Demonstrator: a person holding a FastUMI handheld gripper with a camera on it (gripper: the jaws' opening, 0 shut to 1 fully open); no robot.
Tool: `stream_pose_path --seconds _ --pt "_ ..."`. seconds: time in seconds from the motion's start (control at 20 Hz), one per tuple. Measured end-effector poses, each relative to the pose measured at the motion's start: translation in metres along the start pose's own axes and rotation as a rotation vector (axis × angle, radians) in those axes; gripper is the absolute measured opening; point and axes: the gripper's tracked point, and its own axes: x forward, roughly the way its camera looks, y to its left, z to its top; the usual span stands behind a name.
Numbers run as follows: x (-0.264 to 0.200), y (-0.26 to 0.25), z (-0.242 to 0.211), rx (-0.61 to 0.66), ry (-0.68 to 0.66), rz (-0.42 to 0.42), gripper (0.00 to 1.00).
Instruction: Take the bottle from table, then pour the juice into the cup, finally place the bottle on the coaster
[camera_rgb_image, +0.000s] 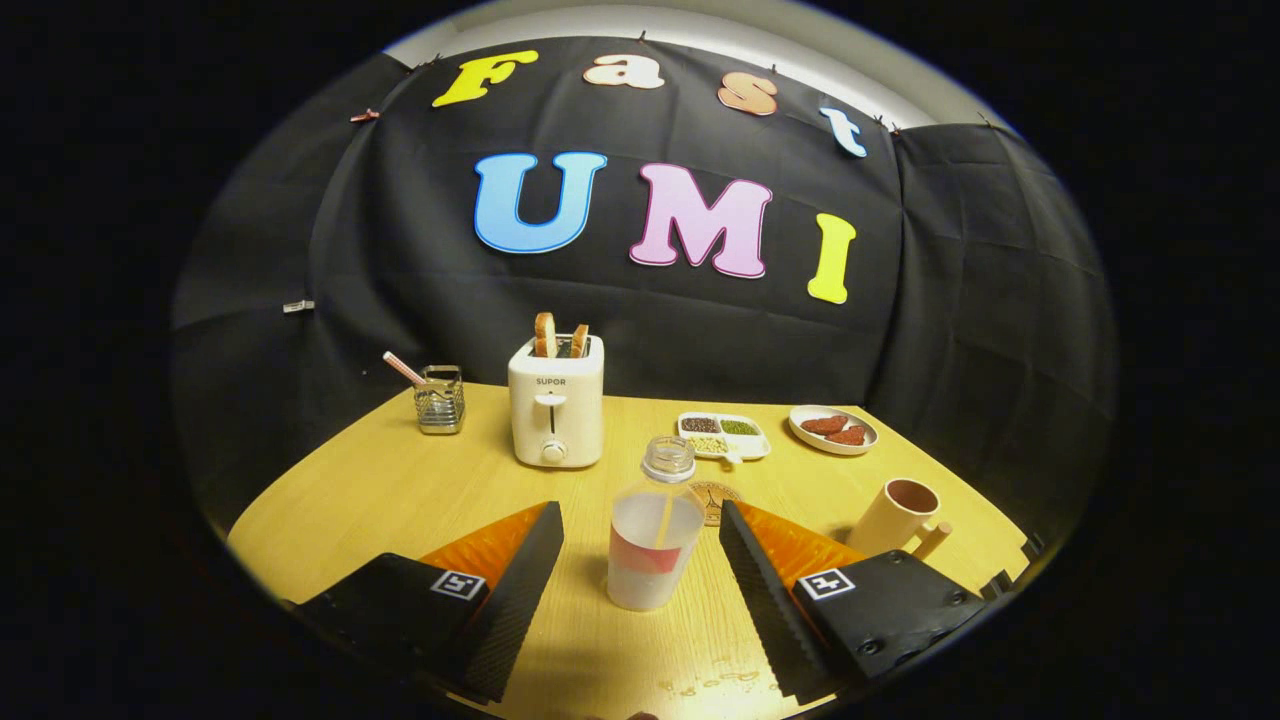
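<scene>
The gripper (640, 560) is spread wide, its fingers flanking the bottle (655, 535) without touching it. The bottle stands upright near the bench's (400, 490) front edge. Best to advance squarely and clamp mid-body, keeping it level for the cup (897, 515).

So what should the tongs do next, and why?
Probably close gently on the bottle. The tongs are open, and the bottle stands upright on the table between the fingers, with a gap on each side. Its cap looks to be off, so a steady squeeze seems wise before lifting it toward the cup.
</scene>
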Motion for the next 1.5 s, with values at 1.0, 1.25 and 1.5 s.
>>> stream_pose_path --seconds 1.0,1.25,1.5 --pt "0.083 -0.011 -0.061 -0.017 0.050 -0.073 0.83" --pt "0.081 -0.013 -0.062 0.020 0.066 -0.052 0.77" --pt "0.079 -0.008 -0.064 0.056 0.091 0.016 0.74"
